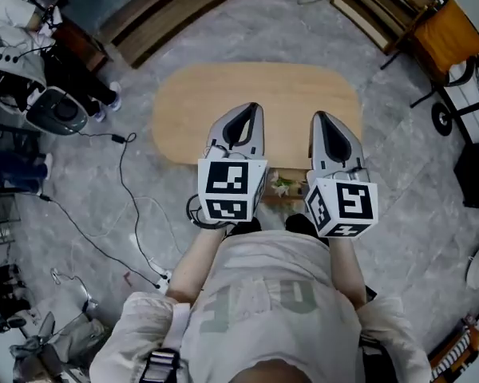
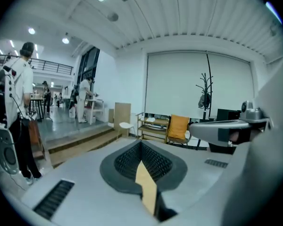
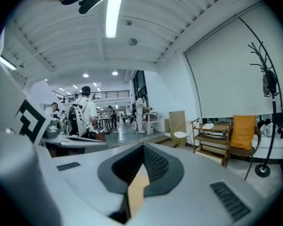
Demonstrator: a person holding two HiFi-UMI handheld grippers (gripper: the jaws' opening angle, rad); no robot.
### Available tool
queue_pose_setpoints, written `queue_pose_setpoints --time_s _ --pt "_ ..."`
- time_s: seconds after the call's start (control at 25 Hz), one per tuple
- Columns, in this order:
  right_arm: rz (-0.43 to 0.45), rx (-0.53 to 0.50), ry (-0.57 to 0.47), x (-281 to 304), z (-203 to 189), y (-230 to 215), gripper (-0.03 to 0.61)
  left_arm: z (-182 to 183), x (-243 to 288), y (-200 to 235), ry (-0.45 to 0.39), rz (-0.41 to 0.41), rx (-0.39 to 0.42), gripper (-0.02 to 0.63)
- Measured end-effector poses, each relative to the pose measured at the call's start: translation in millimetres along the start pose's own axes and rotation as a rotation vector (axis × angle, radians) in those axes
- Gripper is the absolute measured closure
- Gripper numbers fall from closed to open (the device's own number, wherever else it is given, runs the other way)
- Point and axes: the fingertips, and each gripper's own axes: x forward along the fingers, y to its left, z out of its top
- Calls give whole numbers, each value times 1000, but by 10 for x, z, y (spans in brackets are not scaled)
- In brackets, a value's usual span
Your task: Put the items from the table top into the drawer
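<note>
Table top (image 1: pixel 191 110) under left fingers (image 1: pixel 241 126), right fingers (image 1: pixel 333 138): closed

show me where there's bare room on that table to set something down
The whole wooden tabletop looks bare, from its far edge to both rounded ends. Only the near edge is hidden behind the left gripper and right gripper, jaws shut. Crowded: the floor at the left, with cables and gear.

Pale oval wooden table top (image 1: pixel 255 110), drawer (image 1: pixel 292 199) with items (image 1: pixel 281 186) at near edge
</note>
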Motion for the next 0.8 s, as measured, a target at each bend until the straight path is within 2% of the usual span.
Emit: queue_pose_setpoints --time_s 0.16,0.4,0.8 --pt "47 -63 -7 -132 -127 407 572 -9 -462 120 -57 75 69 606" --pt "105 -58 -12 -77 3 673 572 93 -705 249 -85 110 18 606" --pt "113 -55 -53 -126 202 766 572 363 -871 308 -155 109 25 604"
